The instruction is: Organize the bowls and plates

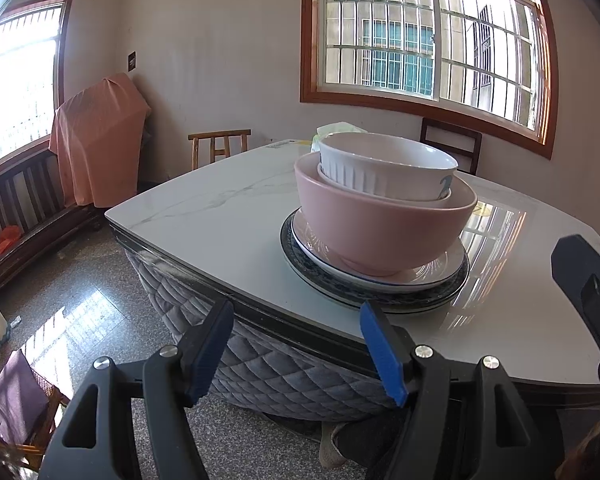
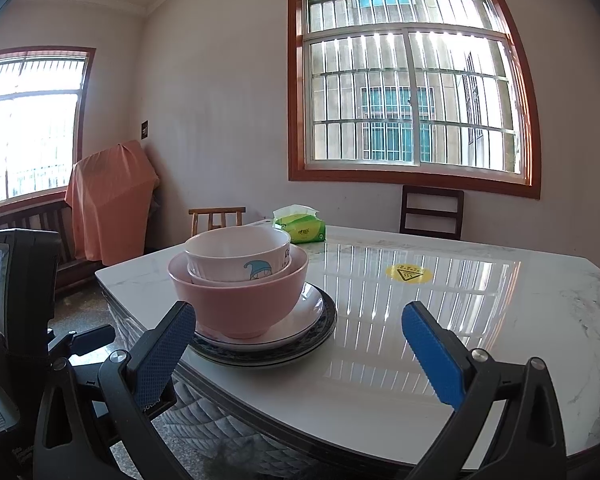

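1. The crockery stands as one stack near the near-left corner of the marble-look table point(image 2: 440, 412), close to its edge
2. At the bottom lies a dark blue-patterned plate point(image 1: 452, 286), of which only the rim shows; from the right wrist view a second line along that rim hints at two dark plates, but I cannot tell
3. On it sits a white plate point(image 1: 432, 274) with a thin blue line round its edge
4. A pink bowl point(image 1: 380, 222) stands upright on the white plate, matte and plain
5. Nested inside it is a white bowl point(image 2: 236, 254) with ribbed sides and a small blue cartoon hat; a paler rim just under it may be another bowl, mostly hidden
6. The left gripper point(image 1: 298, 346) sits short of the table edge, its blue-padded fingers spread wide with nothing between them
7. The right gripper point(image 2: 300, 354) also has its fingers wide apart and empty, held over the table's near edge just beside the stack
8. A green tissue pack point(image 2: 298, 230) lies behind the stack, mostly hidden by the bowls in the left view
9. The plates' centres are covered by the bowls
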Available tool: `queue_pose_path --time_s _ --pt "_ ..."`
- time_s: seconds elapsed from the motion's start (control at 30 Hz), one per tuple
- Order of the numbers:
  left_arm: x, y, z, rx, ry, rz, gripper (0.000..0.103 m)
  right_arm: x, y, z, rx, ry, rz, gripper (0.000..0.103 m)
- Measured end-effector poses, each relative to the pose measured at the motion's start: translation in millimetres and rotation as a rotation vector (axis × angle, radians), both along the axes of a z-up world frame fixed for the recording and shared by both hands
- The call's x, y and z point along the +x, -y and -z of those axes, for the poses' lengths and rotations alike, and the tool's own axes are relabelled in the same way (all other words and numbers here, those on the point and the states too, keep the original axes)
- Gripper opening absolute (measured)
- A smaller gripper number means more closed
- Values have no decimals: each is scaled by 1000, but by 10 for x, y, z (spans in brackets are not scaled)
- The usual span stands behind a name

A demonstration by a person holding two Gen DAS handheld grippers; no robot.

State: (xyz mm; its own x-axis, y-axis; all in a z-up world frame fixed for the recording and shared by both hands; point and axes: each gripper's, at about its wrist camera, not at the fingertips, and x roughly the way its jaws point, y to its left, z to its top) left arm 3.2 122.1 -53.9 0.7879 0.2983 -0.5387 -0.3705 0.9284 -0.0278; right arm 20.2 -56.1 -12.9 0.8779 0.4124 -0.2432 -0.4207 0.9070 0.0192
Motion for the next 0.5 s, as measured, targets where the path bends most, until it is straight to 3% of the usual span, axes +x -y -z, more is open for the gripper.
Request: queue_pose_path --time_s 0.5 --pt "17 9 -11 4 -7 -2 68 -1 9 19 -2 -7 -4 102"
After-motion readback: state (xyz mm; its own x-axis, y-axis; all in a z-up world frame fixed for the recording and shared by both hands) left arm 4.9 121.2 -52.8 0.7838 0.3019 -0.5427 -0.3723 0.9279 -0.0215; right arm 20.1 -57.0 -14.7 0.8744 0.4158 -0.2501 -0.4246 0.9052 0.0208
